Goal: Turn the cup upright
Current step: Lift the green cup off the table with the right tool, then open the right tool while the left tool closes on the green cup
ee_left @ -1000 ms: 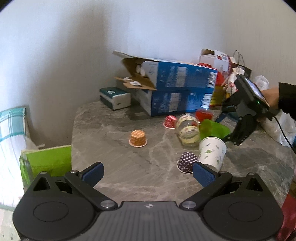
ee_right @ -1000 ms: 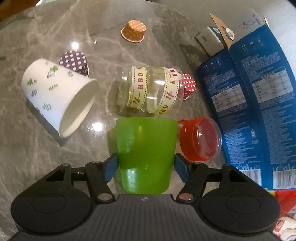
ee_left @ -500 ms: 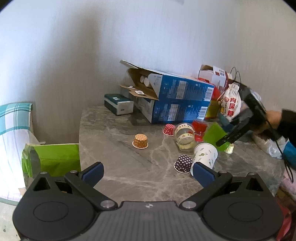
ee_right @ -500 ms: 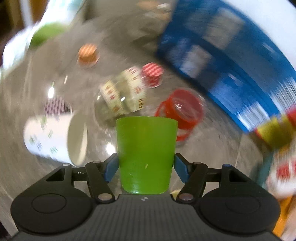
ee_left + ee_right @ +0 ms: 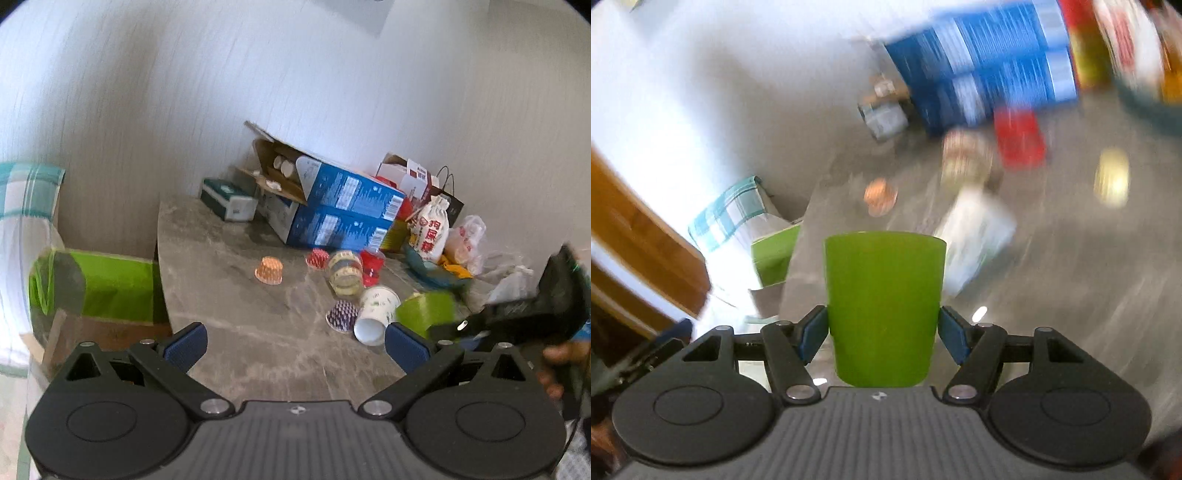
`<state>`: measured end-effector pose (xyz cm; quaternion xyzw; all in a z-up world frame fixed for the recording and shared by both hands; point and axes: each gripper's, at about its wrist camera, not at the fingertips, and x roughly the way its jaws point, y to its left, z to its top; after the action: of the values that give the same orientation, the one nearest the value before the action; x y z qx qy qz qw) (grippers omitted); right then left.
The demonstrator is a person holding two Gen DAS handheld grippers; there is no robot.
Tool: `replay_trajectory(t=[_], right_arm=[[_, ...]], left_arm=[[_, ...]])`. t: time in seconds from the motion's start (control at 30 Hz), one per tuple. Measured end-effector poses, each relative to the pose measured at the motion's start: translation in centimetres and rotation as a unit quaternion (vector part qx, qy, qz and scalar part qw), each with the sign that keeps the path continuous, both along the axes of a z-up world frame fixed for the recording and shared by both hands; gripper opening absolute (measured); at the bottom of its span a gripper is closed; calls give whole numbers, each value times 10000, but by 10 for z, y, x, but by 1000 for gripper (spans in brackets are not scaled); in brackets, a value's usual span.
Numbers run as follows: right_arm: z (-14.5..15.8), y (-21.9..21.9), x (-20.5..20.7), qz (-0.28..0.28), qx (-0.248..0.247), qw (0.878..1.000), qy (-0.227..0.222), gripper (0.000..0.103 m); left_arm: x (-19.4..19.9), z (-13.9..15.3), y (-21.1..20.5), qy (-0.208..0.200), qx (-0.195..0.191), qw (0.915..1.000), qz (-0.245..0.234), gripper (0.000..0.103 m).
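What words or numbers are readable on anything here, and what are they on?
"狗尿" then a third red character I cannot make out: on the white cloth bag, left wrist view.
Blue boxes: white print panels and barcodes, too small to read.
Red-and-white carton: print too small.
Taped jar: lettering too small.
Right wrist view: all blurred; the green cup shows no text.

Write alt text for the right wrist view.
The right gripper holds a green plastic cup between its blue-padded fingers. Behind it, heavily motion-blurred, a grey marble table carries a white paper cup, a red cup and blue cartons.
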<state>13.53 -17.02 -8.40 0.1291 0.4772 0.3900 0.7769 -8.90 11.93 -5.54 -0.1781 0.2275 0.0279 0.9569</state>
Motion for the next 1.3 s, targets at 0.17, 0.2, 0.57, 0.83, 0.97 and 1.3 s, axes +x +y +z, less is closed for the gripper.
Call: replay_trajectory(t=[0.17, 0.2, 0.57, 0.83, 0.97, 1.3], right_arm=[[-29, 15, -10, -474, 18, 9978, 470, 67], [-31, 17, -13, -566, -31, 9972, 489, 67], [-50, 19, -20, -941, -287, 9936, 548, 67], [-47, 16, -17, -905, -180, 9947, 446, 80], [-39, 10, -21, -856, -84, 9961, 208, 82], [-37, -63, -53, -1289, 489, 9894, -447, 94]], left_arm=[[-28, -7, 17, 142, -130, 9998, 48, 103], [-34, -8, 19, 157, -127, 9998, 82, 103], [-53, -22, 44, 295, -673, 9971, 202, 103], [-49, -30, 41, 528, -741, 9955, 257, 103], [-28, -32, 25, 699, -660, 9953, 81, 103], [70, -29, -37, 1441, -788, 9841, -678, 103]])
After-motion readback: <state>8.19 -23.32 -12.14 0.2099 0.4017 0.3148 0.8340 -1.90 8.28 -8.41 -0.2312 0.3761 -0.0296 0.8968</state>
